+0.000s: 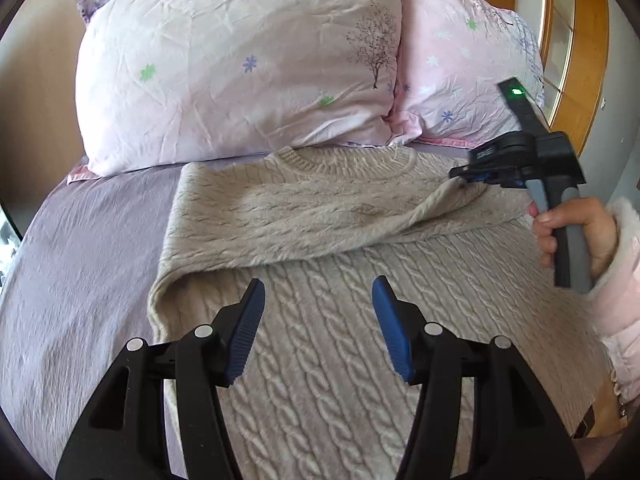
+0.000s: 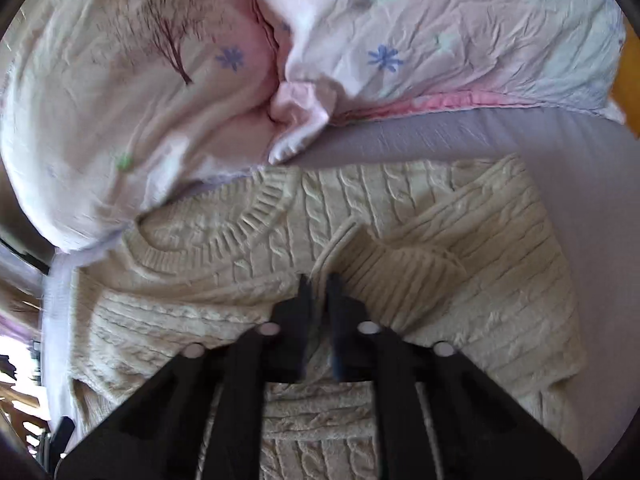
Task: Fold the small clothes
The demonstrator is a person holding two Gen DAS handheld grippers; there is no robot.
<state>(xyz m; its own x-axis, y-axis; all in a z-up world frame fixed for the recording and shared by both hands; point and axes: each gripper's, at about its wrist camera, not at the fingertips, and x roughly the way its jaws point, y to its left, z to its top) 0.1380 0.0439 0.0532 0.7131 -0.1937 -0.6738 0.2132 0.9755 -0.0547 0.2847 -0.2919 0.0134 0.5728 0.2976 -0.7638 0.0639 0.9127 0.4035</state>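
Observation:
A beige cable-knit sweater [image 1: 320,320] lies flat on the bed, its collar [image 1: 340,162] toward the pillows. One sleeve [image 1: 320,216] is folded across the chest. My left gripper [image 1: 318,304] hovers open and empty over the sweater's body. My right gripper [image 1: 464,174] is at the sweater's right shoulder, shut on the sleeve cuff. In the right wrist view the gripper [image 2: 320,284] pinches the ribbed cuff [image 2: 380,264] above the sweater [image 2: 480,240].
Two pink flowered pillows [image 1: 240,60] [image 1: 460,64] lie at the head of the bed, just beyond the collar. A lilac sheet [image 1: 80,260] covers the bed to the left. A wooden headboard [image 1: 580,40] stands at the back right.

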